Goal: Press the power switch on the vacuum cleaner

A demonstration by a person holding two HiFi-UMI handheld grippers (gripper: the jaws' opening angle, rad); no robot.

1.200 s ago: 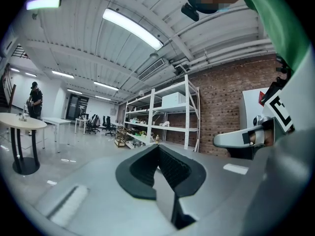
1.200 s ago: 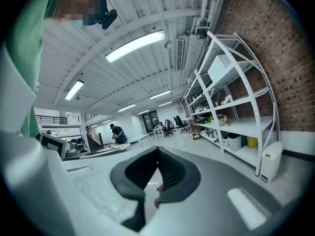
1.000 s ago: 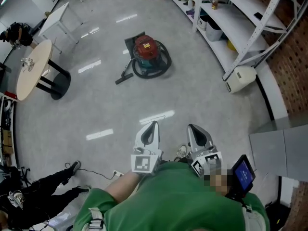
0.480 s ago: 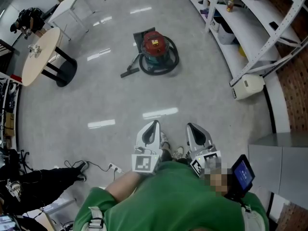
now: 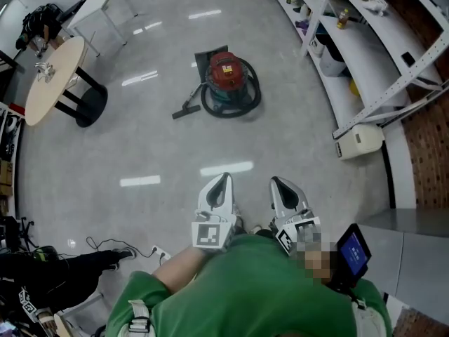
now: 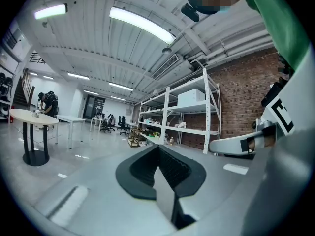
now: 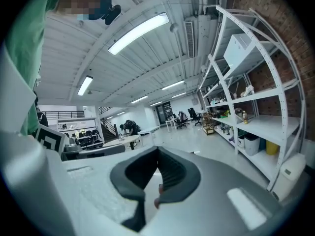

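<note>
The lowest board of the shelving (image 5: pixel 365 44), to the right of the vacuum cleaner (image 5: pixel 226 81), carries a dark bin (image 5: pixel 333 62) and a pale bucket (image 5: pixel 319 44); their contents cannot be made out. A small bottle (image 5: pixel 342 18) stands on the board above them.

The vacuum cleaner, red on top with a dark hose coiled round its base, sits on the floor (image 5: pixel 280 139) well ahead of both claws, and its nozzle (image 5: pixel 184 109) lies just to its left. The left claw (image 5: pixel 223 182) and the right claw (image 5: pixel 277 183) are held side by side close to the person's green top, pointing toward the vacuum cleaner. Each one is closed, its pads meeting at the tip with nothing between them.

Against half a second ago, the claws sit in the same spot in the head view and are still closed. The vacuum cleaner lies a touch lower in that view, and the black shoe (image 5: pixel 130 253) far to its lower left has shifted.

Between the claws and the vacuum cleaner the floor is bare and glossy. The shelving's front edge runs along the vacuum cleaner's right, with a white box (image 5: pixel 359 140) on the floor at its foot. A round table (image 5: pixel 52 79) stands well to the vacuum cleaner's left, and a cable (image 5: pixel 105 244) trails near the shoe.
</note>
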